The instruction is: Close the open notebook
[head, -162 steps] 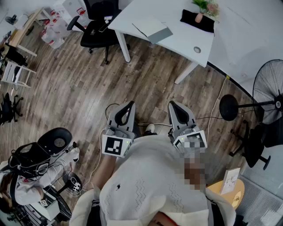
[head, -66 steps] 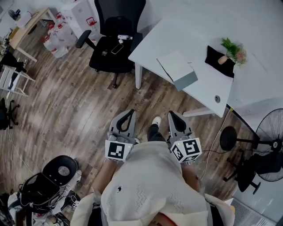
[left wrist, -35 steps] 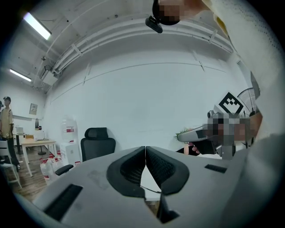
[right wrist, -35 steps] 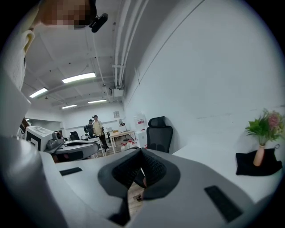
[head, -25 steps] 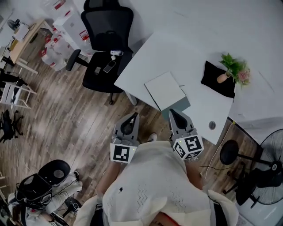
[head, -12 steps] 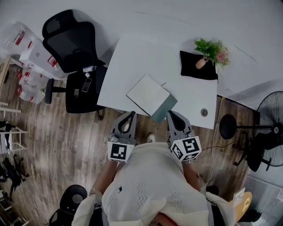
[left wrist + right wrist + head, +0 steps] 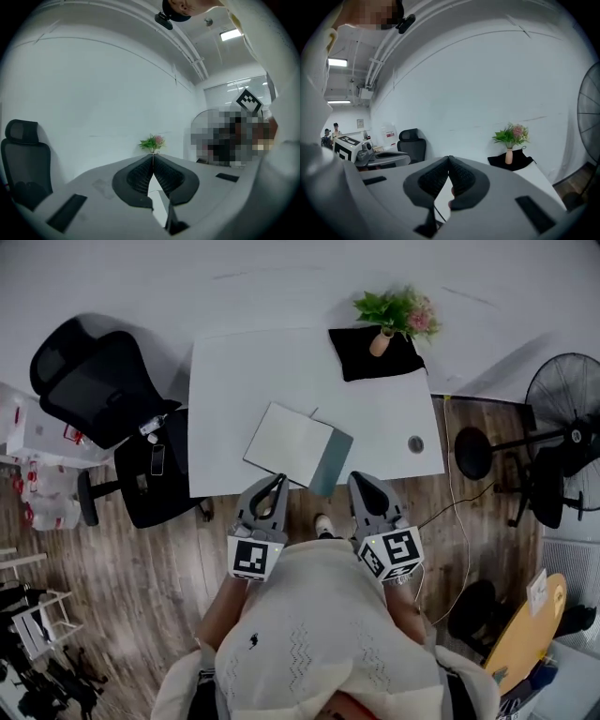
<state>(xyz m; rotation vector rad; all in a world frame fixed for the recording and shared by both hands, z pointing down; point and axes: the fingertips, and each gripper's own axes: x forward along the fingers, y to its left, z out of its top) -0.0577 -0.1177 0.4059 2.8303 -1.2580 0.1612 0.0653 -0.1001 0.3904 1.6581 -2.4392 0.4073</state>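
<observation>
The open notebook (image 7: 286, 442) lies on the white table (image 7: 234, 371) near its front edge, with a pale page facing up and a teal cover (image 7: 330, 463) folded out to the right. My left gripper (image 7: 278, 482) hangs just before the table edge, below the page, shut and empty. To the right of the cover, my right gripper (image 7: 356, 480) is also shut on nothing. In the left gripper view the shut gripper (image 7: 152, 155) points over the table, with a strip of the notebook (image 7: 157, 199) showing under it. The right gripper (image 7: 449, 158) also stands shut in its own view.
A potted plant (image 7: 386, 313) stands on a black cloth (image 7: 361, 362) at the table's back right. A black office chair (image 7: 98, 390) is left of the table, a floor fan (image 7: 562, 418) to the right. A round cable hole (image 7: 415, 443) is near the right front corner.
The person has walked up to the table and turned to face it; the notebook now lies right ahead of both grippers. Both grippers stayed shut.
</observation>
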